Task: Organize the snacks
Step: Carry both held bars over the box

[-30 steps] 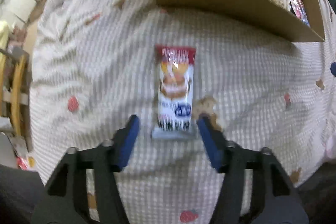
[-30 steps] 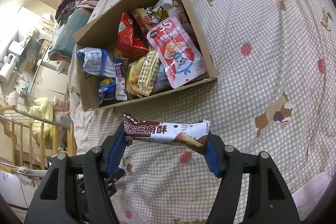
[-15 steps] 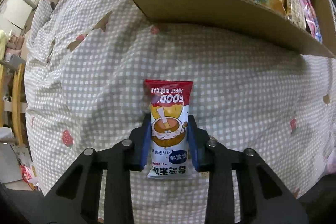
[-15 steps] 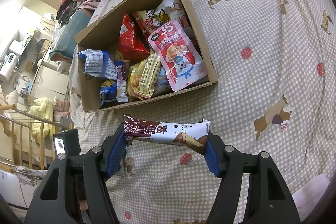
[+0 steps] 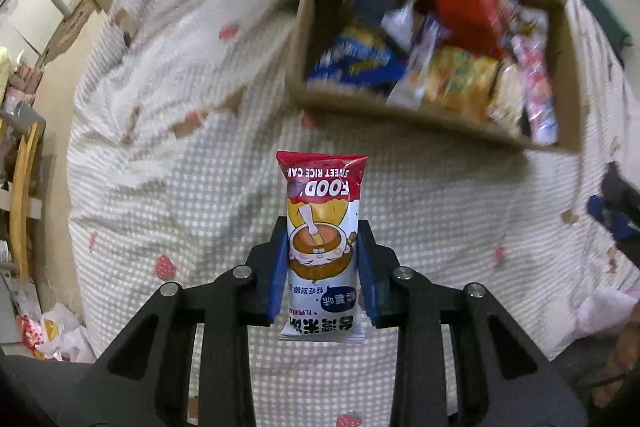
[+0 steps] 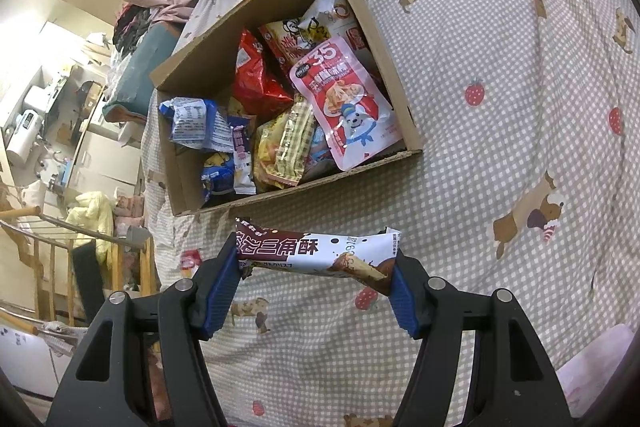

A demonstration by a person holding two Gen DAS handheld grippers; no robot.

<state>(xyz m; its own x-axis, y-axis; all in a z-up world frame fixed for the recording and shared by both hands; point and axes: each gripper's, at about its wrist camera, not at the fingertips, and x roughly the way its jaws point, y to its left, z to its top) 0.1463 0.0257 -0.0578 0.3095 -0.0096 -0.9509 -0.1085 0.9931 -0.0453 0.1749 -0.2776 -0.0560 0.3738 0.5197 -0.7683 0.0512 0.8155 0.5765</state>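
1. My left gripper (image 5: 322,269) is clamped on one rice cake packet (image 5: 321,247), lengthwise between my jaws; it reads "FOOD", "SWEET RICE CAK", red top, cartoon face.
2. My right gripper (image 6: 314,281) pinches one brown-white wafer packet (image 6: 316,253) crosswise, end to end, Chinese writing.
3. One cardboard box (image 6: 384,67) full of snacks ahead of both jaws; a pink pouch (image 6: 346,103) in it reads "35".

You are getting soft, even indoor light in both views, with no hard shadows. In your left wrist view motion blur is smearing the cardboard box (image 5: 420,115) and bedspread (image 5: 180,167), while your right wrist view is staying sharp. Fisheye bending is curving both pictures into dark corners.
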